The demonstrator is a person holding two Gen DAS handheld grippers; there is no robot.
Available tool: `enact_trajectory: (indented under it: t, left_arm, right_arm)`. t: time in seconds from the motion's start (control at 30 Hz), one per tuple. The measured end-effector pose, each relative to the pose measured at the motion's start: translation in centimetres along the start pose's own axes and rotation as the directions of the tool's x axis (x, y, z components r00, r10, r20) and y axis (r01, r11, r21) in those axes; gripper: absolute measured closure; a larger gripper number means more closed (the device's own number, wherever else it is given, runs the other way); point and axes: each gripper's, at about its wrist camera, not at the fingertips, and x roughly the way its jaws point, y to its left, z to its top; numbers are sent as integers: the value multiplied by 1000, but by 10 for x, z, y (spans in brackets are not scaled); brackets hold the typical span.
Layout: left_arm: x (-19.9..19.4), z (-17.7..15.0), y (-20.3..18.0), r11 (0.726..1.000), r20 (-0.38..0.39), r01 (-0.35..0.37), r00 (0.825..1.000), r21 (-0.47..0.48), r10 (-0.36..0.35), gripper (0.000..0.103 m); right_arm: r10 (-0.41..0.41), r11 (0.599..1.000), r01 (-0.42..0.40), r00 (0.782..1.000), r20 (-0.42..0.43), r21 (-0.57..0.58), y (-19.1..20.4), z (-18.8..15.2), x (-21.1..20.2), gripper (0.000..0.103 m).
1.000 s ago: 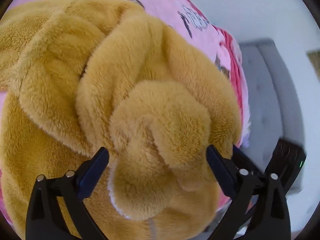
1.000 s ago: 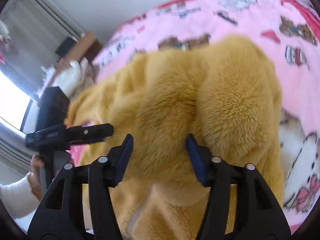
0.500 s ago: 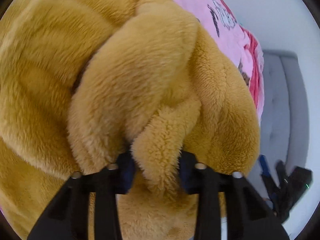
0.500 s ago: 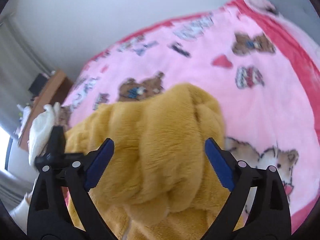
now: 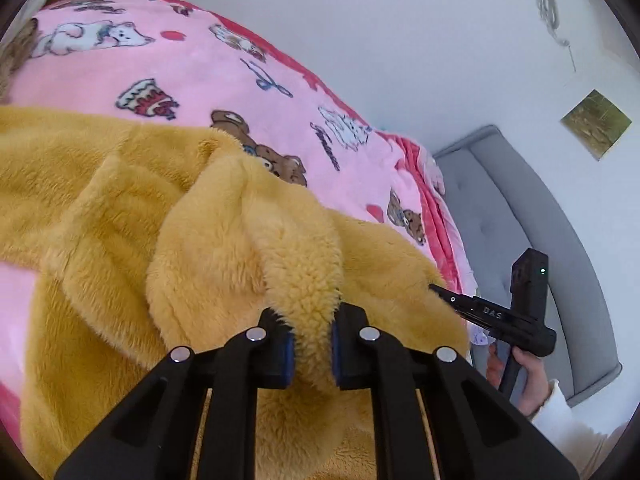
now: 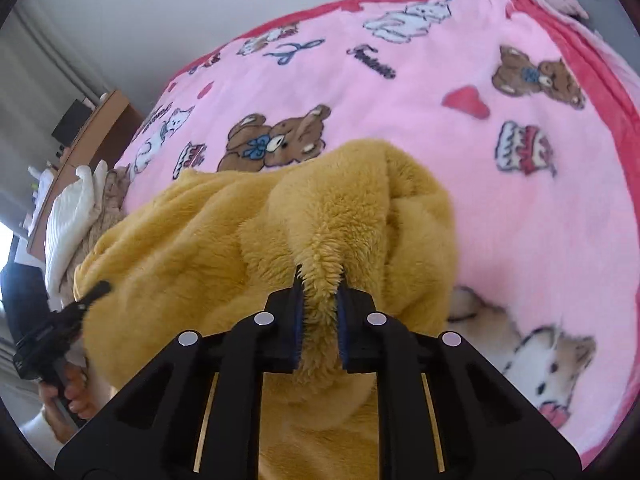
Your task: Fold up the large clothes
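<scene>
A thick mustard-yellow fleece garment (image 5: 200,220) lies bunched on the pink bed blanket (image 5: 200,72). My left gripper (image 5: 312,320) is shut on a raised fold of its near edge, and fleece bulges out between the blue pads. In the right wrist view the same garment (image 6: 200,240) fills the lower middle. My right gripper (image 6: 319,292) is closing, its pads pressing on another tuft of the fleece. Each gripper shows in the other's view: the right one (image 5: 436,289) at the garment's right edge, the left one (image 6: 98,289) at its left edge, both held by a hand.
The pink blanket (image 6: 440,60) with bear and cat prints spreads far beyond the garment. A grey padded headboard (image 5: 520,208) stands on the right. A white cloth (image 6: 68,216) lies at the bed's left edge, near a wooden desk (image 6: 100,124).
The left jaws closed from wide open onto a fleece fold and lifted it. The right jaws spread wide over the garment, then closed onto a tuft.
</scene>
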Motion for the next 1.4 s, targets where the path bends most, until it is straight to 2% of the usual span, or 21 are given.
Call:
enact_trajectory:
  t: [0.13,0.2,0.27,0.3,0.33,0.47,0.53,0.57,0.67,0.7,0.77,0.83,0.87,0.9,0.93,0.97,1.03,1.13,1.23,1.33,1.4]
  left_arm:
    - [33,-46,49,973,-98,-96,992,-212,77,90]
    - [41,-61,59,962,-102,-110,991,-249,87,88]
    - [40,-55,48,971,-82,-116,992,-211,101,85]
    - [37,-48,39,975,-83,-115,991,-190,101,80]
    - [34,-43,30,978,-83,-114,991,-176,101,75]
    - [10,-23,5,991,-62,-85,995,-103,79,56]
    - [-4,-12,-8,996,-59,-75,996,-46,73,44]
    - [-9,-8,-11,997,-58,-72,996,-21,71,39]
    - [-15,4,-24,994,-89,-72,993,77,78,38]
    - [-8,8,-28,994,-120,-50,991,96,61,37]
    - [13,6,-23,992,-196,-71,976,101,90,37]
    - [33,1,-8,995,-217,-87,971,51,96,37]
    - [41,-1,1,998,-225,-69,972,1,68,37]
    - [44,-5,9,997,-222,-68,973,-21,61,37]
    - [49,-8,16,996,-217,-80,974,-44,68,38]
    - [51,-9,20,994,-213,-89,974,-57,75,46]
    - [55,-11,23,994,-213,-89,974,-63,74,53]
    - [59,-13,23,995,-213,-89,974,-41,78,63]
    - [64,-14,23,994,-224,-101,970,-29,93,65]
    - [63,-23,30,993,-236,-108,967,-48,94,65]
    - [61,-29,35,990,-233,-140,964,-35,128,65]
  right_arm:
    - [43,995,-34,994,-99,92,-27,-20,33,90]
    - [47,995,-37,993,-105,94,-24,-27,42,88]
    - [6,997,1,996,-91,78,-20,-27,40,85]
    - [7,997,0,996,-85,81,-19,-26,36,77]
    - [17,995,-9,997,-79,99,-18,-24,31,62]
    - [94,989,-96,995,23,115,-5,-22,-5,37]
    - [133,987,-138,989,59,78,9,-29,-24,19]
    - [156,985,-159,986,54,60,15,-35,-29,19]
    - [196,980,-198,980,35,38,31,-55,-31,19]
    - [207,977,-208,978,28,38,34,-60,-28,20]
    - [200,978,-199,980,-20,70,41,-65,-6,24]
    - [194,976,-188,980,-46,111,41,-67,14,50]
    - [181,978,-177,983,-37,108,41,-67,22,62]
    - [163,984,-160,986,-32,79,44,-68,25,79]
    - [156,987,-154,988,-23,55,47,-68,23,83]
    - [157,987,-156,988,-15,44,49,-68,20,87]
    - [169,985,-169,986,13,20,53,-68,5,91]
    - [133,991,-132,991,11,-17,51,-73,-14,93]
    - [92,995,-93,996,-15,-29,43,-85,-21,94]
    - [36,999,-35,996,-84,19,26,-105,-7,103]
    - [-60,996,73,977,-203,54,5,-128,20,103]
